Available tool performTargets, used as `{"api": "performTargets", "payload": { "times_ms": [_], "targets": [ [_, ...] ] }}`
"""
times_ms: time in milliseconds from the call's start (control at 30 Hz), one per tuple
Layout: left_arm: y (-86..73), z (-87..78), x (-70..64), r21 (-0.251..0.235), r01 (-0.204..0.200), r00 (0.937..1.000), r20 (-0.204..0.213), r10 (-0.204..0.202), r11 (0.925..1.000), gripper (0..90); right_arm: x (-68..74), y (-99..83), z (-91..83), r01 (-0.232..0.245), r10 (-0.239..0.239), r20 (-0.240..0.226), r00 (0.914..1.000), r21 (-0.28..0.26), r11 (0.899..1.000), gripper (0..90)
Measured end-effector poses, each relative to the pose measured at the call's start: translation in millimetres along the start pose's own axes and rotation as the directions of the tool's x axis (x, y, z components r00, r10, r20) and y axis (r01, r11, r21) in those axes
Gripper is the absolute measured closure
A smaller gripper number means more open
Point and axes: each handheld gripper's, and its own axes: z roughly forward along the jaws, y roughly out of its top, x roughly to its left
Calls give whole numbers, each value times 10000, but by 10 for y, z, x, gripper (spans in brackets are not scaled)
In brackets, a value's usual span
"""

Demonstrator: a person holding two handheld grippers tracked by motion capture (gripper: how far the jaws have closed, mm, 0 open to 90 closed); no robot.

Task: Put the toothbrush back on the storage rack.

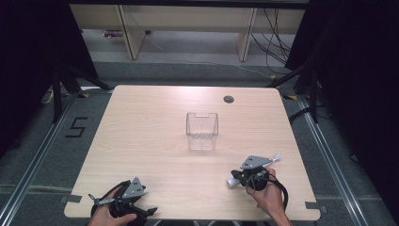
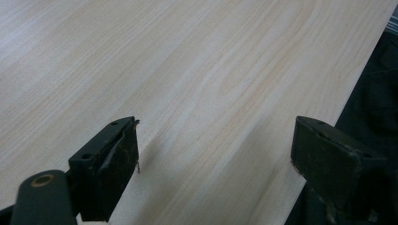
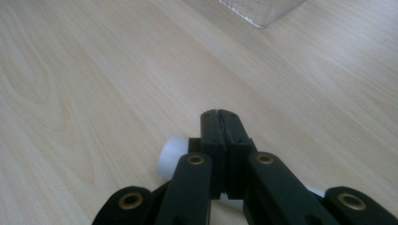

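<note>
A: From the high view, the right gripper (image 1: pixel 244 175) is seen low over the pale wooden table (image 1: pixel 155 141), near its front right edge, with a white cylindrical tube (image 1: pixel 232 181) poking out at its left side. A clear plastic square container (image 1: pixel 202 131) is seen standing upright mid-table, well apart from it.

B: And the left gripper (image 1: pixel 141 213) is held at the front left edge, a hand (image 1: pixel 109 219) wrapped around it.

A: In the left gripper view, the jaws are spread wide; nothing is held, bare table (image 2: pixel 197 79) between them.

B: In the right gripper view, the jaws are pressed together. The white tube (image 3: pixel 172 155) is seen lying crosswise under them, beneath the linkage; whether it is gripped cannot be told.
</note>
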Motion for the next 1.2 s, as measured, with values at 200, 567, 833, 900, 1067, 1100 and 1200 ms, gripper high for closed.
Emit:
{"api": "performTargets", "payload": {
  "times_ms": [200, 567, 833, 900, 1067, 1100, 1200],
  "targets": [
    [0, -5, 7, 7, -58, 10000, 15, 58, 10000, 148, 50, 7, 51, -110, 110, -199, 9997, 17, 9999, 900],
    [0, -17, 10, -16, -46, 10000, 31, 46, 10000, 148, 120, -38, -9, 143, -117, -546, 9984, 462, 9988, 900],
    [1, -17, 11, -19, -73, 10000, 34, 73, 10000, 148, 85, -167, -90, 348, -313, -611, 9976, 578, 9977, 899],
    [3, -18, 19, -15, -188, 9998, 42, 188, 9998, 148, 79, -180, -125, 179, -139, -573, 9983, 710, 9973, 899],
    [3, -18, 19, -14, -186, 9998, 35, 186, 9998, 148, 19, -246, -169, 32, 5, -518, 9987, 704, 9975, 898],
    [3, -19, 19, -19, -190, 9998, 30, 190, 9998, 148, 7, -257, -175, 79, -38, -567, 9984, 736, 9973, 898],
    [3, -19, 19, -17, -195, 9998, 32, 195, 9998, 148, -2, -264, -188, 99, -48, -596, 9982, 856, 9963, 897]
  ]
}}
